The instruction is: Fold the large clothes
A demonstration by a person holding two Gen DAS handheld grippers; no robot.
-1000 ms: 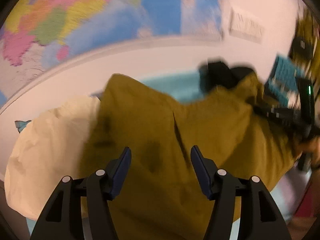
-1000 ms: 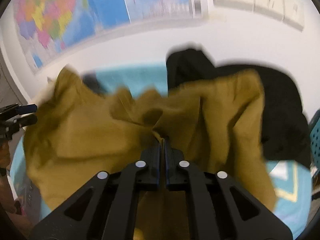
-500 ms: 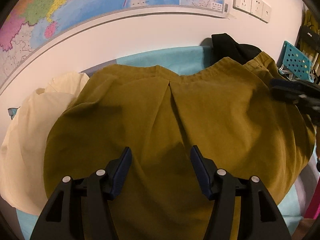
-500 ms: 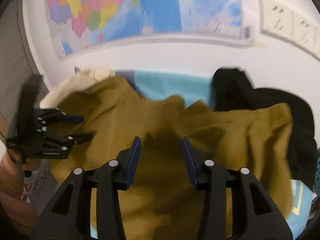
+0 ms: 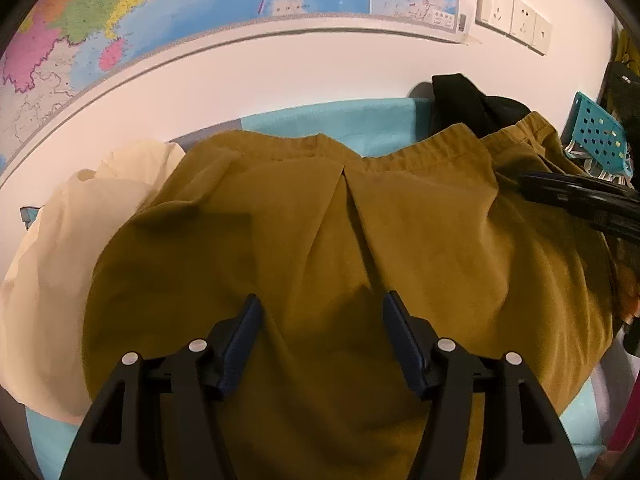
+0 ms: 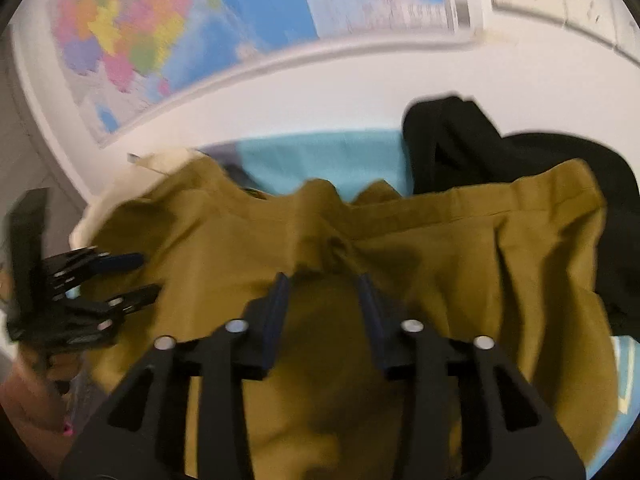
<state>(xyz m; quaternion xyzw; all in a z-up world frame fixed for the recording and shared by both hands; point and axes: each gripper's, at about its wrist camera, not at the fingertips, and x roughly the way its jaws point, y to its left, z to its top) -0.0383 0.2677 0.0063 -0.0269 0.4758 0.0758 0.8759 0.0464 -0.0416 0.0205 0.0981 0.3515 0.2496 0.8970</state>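
Blue pads line the two black fingers of the left gripper (image 5: 322, 312), closest to its camera. The fingers stand wide apart and hold nothing. They hang just over the mustard trousers (image 5: 344, 248).

The right gripper (image 6: 322, 286) is much the same in its own view, which is a bit blurry. Its fingers are apart too, with only brown-yellow cloth showing between them. I cannot tell if the tips touch the cloth.

The mustard trousers are spread out flat and fill most of both views. A seam runs up the middle to the stretchy waistband (image 5: 412, 152) at the far side. The trousers lie on a light blue sheet (image 5: 340, 120).

At the left, a cream garment (image 5: 64, 264) sits partly under the trousers. At the far right, a black garment (image 5: 468, 100) is bunched up against the wall, just behind the waistband. A teal basket (image 5: 600, 136) with holes stands at the right edge.

From the right wrist, the left gripper shows at the left side (image 6: 132, 276), just over the edge of the trousers.

Farthest away, a big coloured map (image 5: 180, 12) hangs on the white wall, with wall sockets (image 5: 514, 20) beside it.
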